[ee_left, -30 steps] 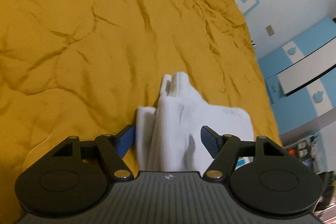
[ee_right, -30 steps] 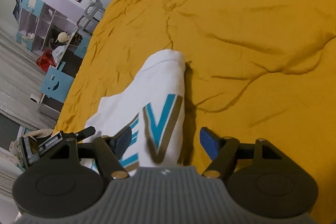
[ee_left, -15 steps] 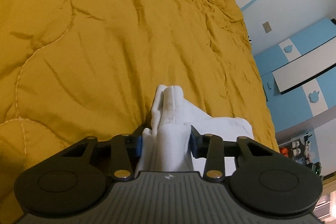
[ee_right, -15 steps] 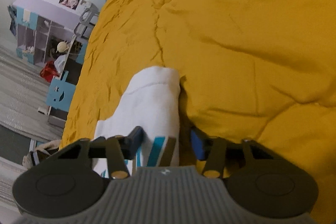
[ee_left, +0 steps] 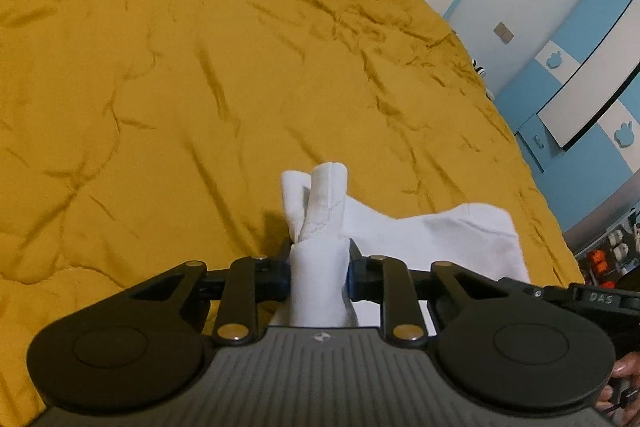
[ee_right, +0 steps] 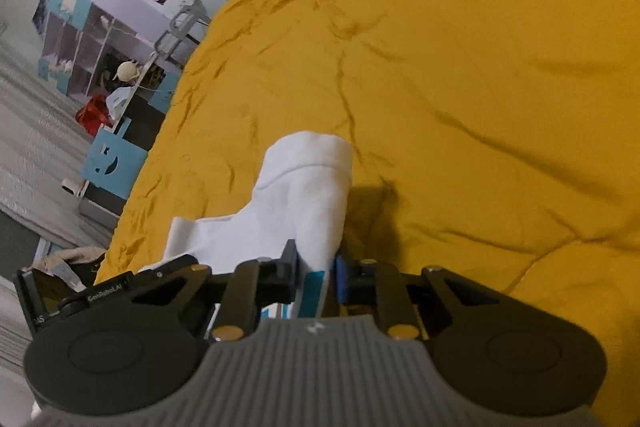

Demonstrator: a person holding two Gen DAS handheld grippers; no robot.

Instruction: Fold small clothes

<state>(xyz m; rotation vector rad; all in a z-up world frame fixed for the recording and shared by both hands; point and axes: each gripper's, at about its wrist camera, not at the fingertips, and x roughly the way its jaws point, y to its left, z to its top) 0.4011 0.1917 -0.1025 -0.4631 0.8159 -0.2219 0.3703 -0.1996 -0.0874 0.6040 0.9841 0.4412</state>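
A: Left first. What is the left gripper [ee_left: 319, 269] doing?

B: Its 2 jaws are clamped on a bunched wad of the white garment [ee_left: 432, 239], at 6 o'clock in the left wrist view. A twisted nub of cloth pokes up past the pads toward 12 o'clock, and the rest spreads flat toward 3 o'clock on the yellow quilt [ee_left: 168, 99].

A: And the right gripper [ee_right: 316, 273]?

B: Also closed on the garment, pinching a fold at 6 o'clock in its own view. A teal printed stripe shows between the jaws. A hemmed sleeve [ee_right: 316, 163] stands up toward 12 o'clock.

A: So which step?

B: I'd judge both corners are taken and the fold itself is not yet laid. The next move calls for lifting the 2 grips together and carrying the edge over the flat part, keeping the cloth taut so it lands square.

A: Texture?

B: Soft white knit, limp, with a stitched hem. The quilt is creased, padded and matte.
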